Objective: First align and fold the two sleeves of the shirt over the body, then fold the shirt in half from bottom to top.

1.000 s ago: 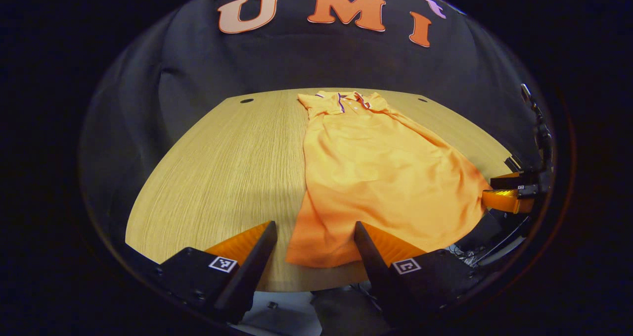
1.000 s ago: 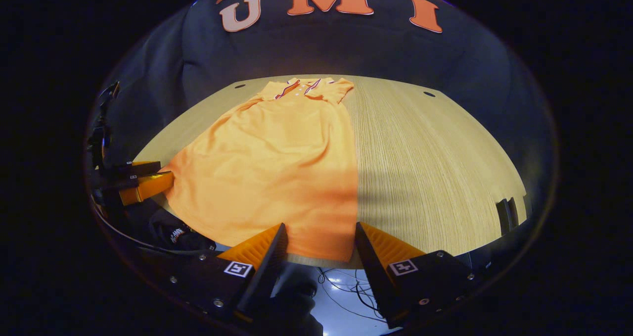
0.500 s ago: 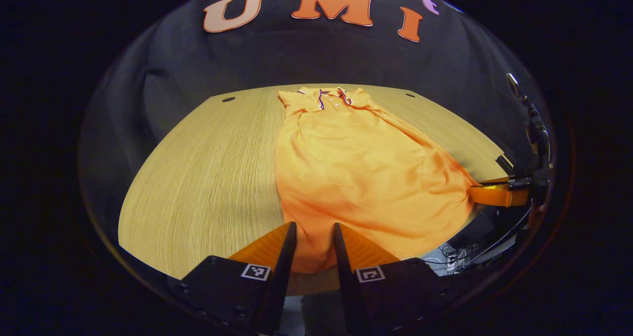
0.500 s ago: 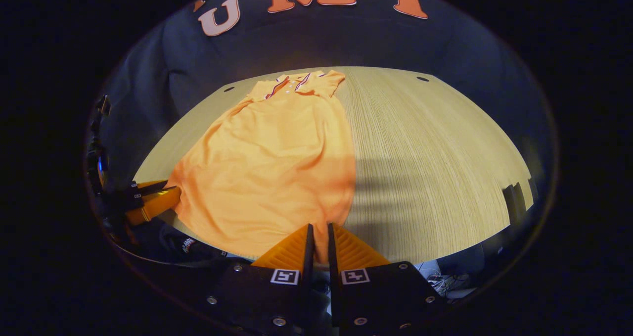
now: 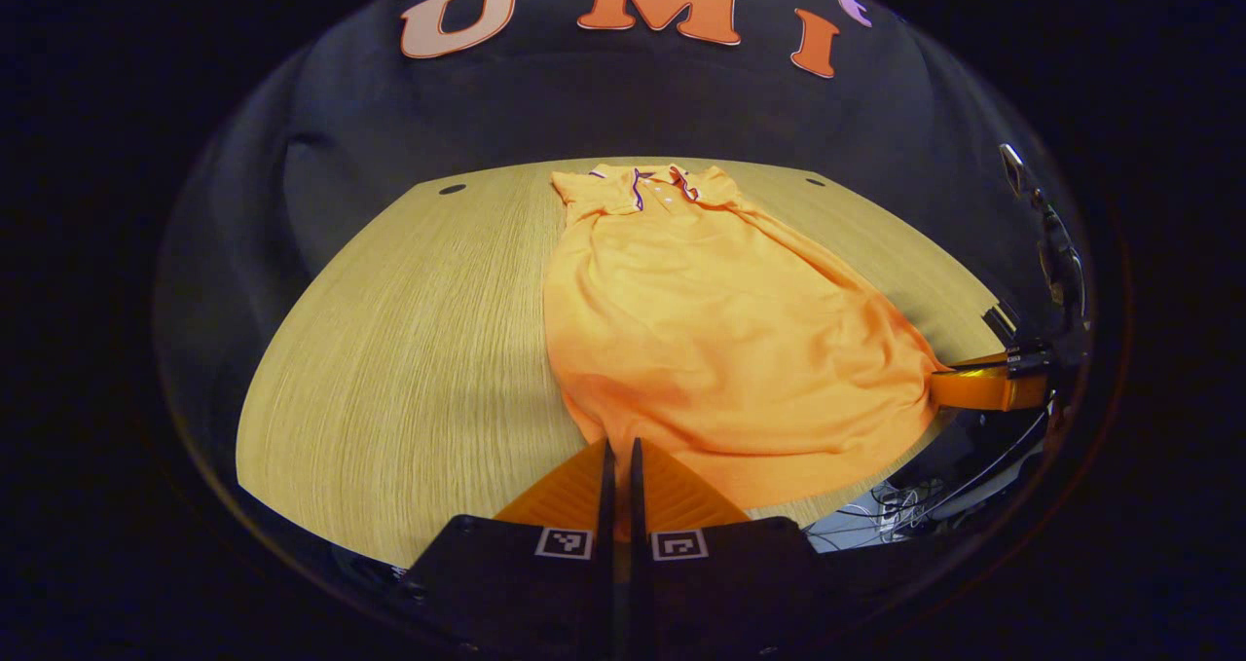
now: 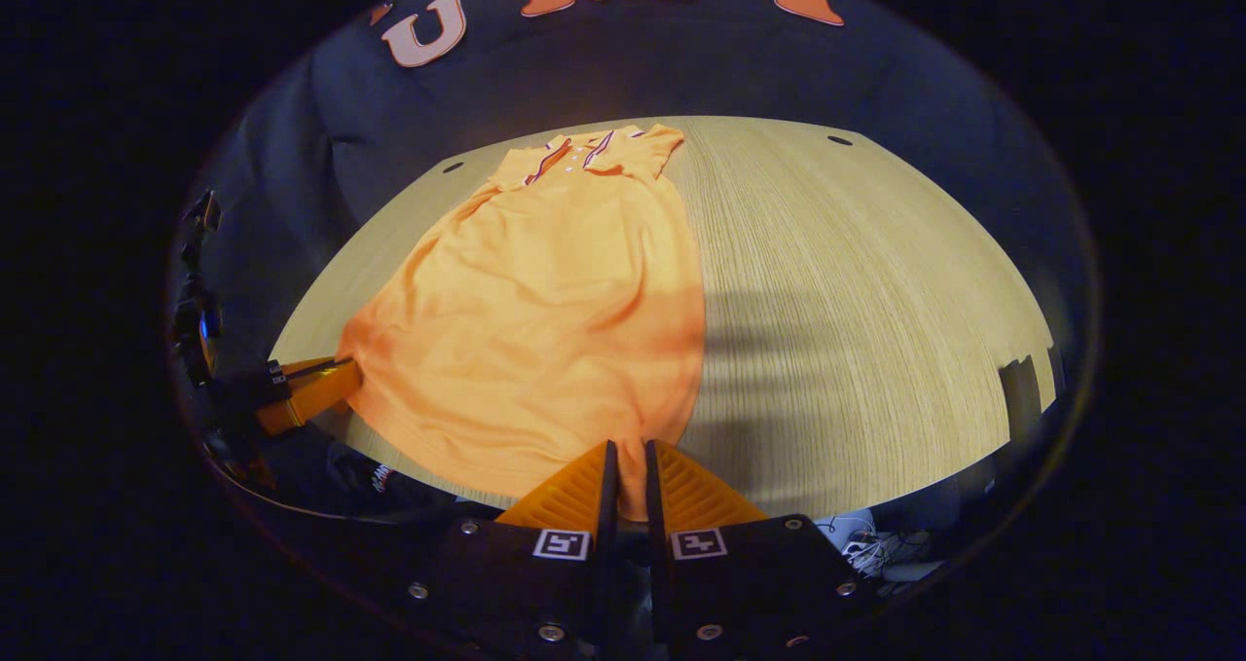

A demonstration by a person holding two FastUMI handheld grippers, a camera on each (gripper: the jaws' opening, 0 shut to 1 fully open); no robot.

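Orange shirt (image 5: 720,330) lies flat on the wooden table (image 5: 409,349), collar at the far edge. Left gripper (image 5: 619,452), open a second ago, is now clenched on the shirt's near-left hem corner; right gripper (image 6: 624,457) likewise pinches the near-right corner.

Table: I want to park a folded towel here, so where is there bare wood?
Bare table lies left of the shirt in the left gripper view, and right of it in the right gripper view. The near hem is crowded: left gripper and right gripper pinch its corners.
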